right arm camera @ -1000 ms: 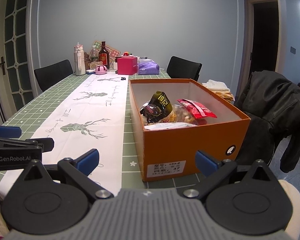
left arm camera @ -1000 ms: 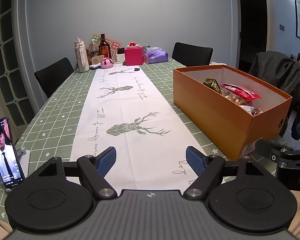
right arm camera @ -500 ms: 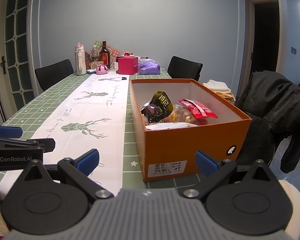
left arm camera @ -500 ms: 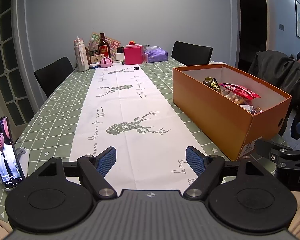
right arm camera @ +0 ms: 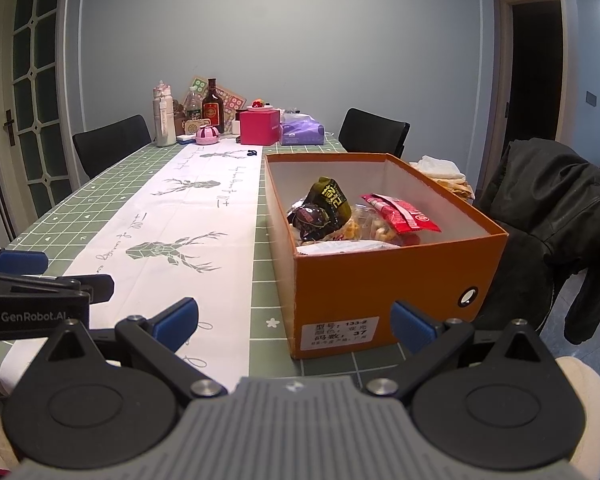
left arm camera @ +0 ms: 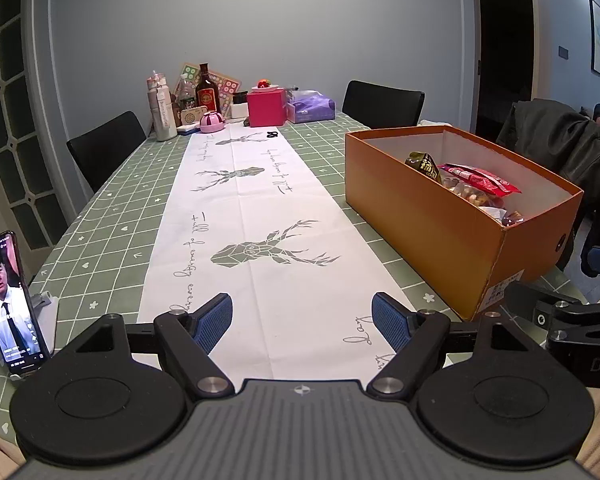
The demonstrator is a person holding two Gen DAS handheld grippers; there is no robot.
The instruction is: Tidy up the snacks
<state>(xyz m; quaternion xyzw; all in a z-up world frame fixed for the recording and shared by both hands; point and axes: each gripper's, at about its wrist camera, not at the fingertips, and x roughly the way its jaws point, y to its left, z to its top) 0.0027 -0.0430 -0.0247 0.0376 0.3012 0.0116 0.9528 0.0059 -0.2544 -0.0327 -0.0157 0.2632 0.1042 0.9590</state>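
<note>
Left wrist view: the left tool (left arm camera: 302, 318) gapes wide, empty, low centre above the white runner (left arm camera: 260, 216); the orange box (left arm camera: 456, 216) of snacks sits at right.

Right wrist view: the right tool (right arm camera: 296, 320) spreads empty before the orange box (right arm camera: 384, 280); snack packets (right arm camera: 360, 216) lie inside.

**A:** What sits nearest the lens?

**B:** The right gripper (right arm camera: 294, 322), jaws spread wide with nothing between its blue pads (right arm camera: 178, 316), held low over the near edge of a green checked table (right arm camera: 262, 308). Just beyond it stands an orange shoebox (right arm camera: 388, 280), lid off, label facing the camera.

**A:** And inside?

**B:** Snack packets heaped toward the near end: a dark green pouch (right arm camera: 328, 196) standing upright, a red packet (right arm camera: 400, 214) to its right.

**A:** Left of the box?

**B:** A white runner printed with deer (right arm camera: 172, 216), and the left gripper (right arm camera: 40, 288) at the left edge. Bottles and a pink box (right arm camera: 260, 126) crowd the far end.
</note>
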